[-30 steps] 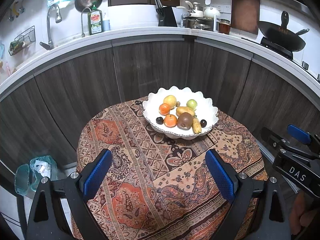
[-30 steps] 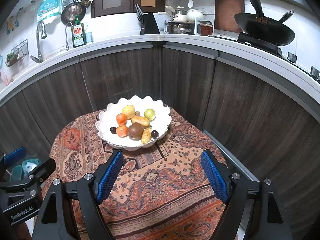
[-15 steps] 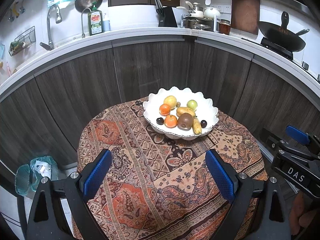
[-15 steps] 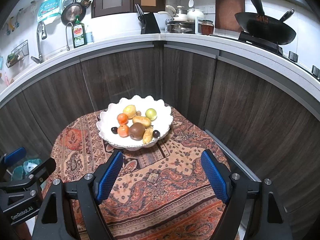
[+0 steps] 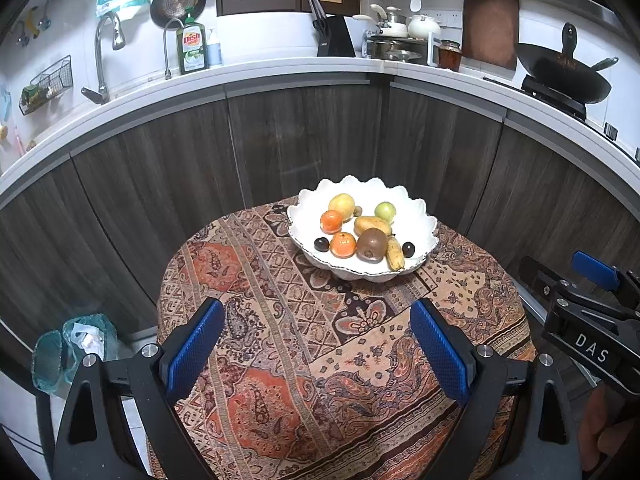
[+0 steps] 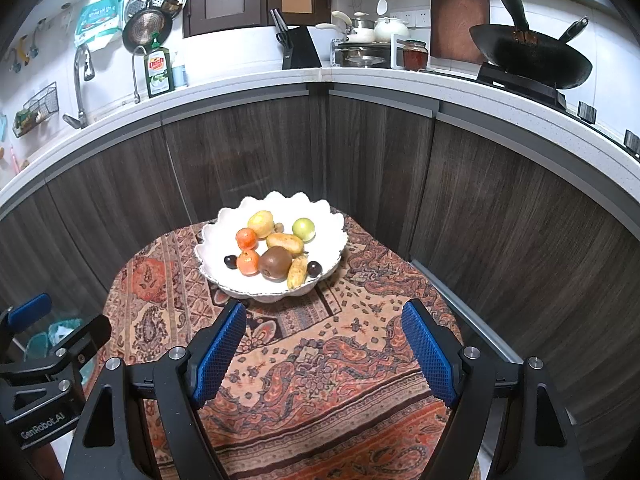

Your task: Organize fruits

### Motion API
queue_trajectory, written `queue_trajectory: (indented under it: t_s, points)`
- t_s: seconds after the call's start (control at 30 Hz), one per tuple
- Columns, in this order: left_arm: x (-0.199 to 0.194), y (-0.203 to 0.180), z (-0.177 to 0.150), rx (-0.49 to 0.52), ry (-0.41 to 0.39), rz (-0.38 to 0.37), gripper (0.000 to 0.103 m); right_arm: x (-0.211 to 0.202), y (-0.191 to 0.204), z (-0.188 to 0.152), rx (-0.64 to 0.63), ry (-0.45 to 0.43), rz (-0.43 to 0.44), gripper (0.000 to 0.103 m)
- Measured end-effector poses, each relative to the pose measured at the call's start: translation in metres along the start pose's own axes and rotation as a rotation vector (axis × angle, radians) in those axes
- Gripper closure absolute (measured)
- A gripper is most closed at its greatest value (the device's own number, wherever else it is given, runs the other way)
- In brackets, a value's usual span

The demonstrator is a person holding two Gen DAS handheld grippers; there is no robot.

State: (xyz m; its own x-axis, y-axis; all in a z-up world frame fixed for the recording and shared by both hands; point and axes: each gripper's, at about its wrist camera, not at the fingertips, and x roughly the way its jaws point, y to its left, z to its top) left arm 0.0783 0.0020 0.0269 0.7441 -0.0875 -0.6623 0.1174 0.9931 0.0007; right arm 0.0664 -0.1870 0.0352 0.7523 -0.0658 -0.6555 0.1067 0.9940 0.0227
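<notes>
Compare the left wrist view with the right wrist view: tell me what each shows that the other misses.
Only the left wrist view shows the open right gripper from the side.

Only the right wrist view shows the left gripper from the side, its opening unclear there.

Both share the white scalloped fruit bowl, the patterned orange tablecloth, the round brown fruit and the black wok.

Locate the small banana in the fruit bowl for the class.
In the right wrist view, the small banana lies at the white bowl's near right, between the brown fruit and a dark plum.
</notes>
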Motion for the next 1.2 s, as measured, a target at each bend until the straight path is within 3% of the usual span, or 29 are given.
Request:
queue_trajectory:
  t_s: [1.2]
  points:
    - [-0.0011, -0.0033, -0.0001, 0.008, 0.014, -0.010, 0.008, -0.0009, 0.0000, -0.0007, 0.006, 0.007, 0.003, 0.022]
